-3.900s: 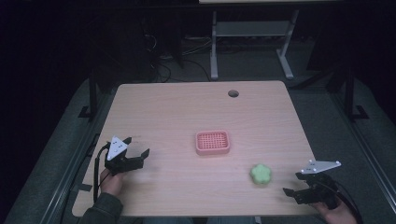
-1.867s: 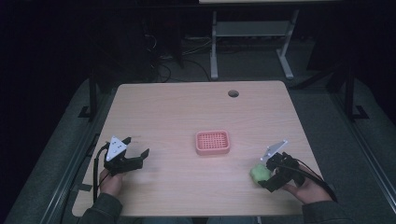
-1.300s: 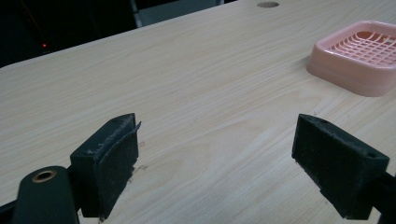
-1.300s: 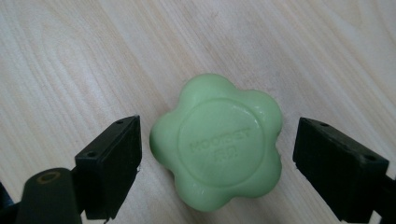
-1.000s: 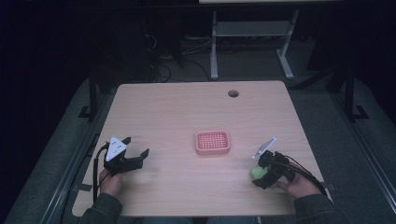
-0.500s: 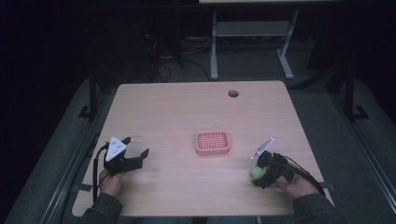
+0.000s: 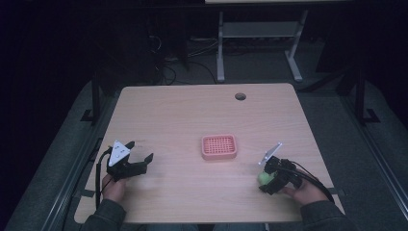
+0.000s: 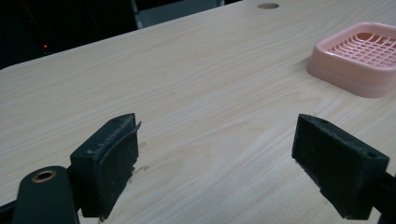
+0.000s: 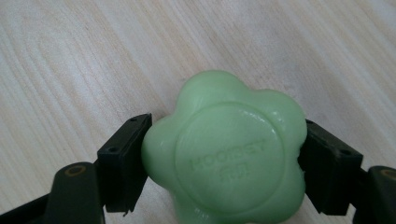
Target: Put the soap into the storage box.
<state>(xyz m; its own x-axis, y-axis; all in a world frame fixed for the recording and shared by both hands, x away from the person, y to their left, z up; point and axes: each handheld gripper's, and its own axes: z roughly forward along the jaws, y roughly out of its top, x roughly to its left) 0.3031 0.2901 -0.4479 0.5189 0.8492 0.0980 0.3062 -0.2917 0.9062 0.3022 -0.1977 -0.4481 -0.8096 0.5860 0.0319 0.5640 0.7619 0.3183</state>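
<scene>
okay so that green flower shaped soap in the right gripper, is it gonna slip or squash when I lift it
The green soap looks solid and glossy, so it probably won't squash but may be a bit slippery. The right gripper has its jaws pressed on opposite sides, bearing on rounded lobes, so it could twist. Its flat embossed face suggests it won't roll once set down.

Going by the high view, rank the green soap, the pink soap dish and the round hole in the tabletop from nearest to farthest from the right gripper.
1. green soap: between the jaws of the right gripper, near the table's front right.
2. pink soap dish: mid-table, to the gripper's left.
3. round hole: near the far edge.
</scene>
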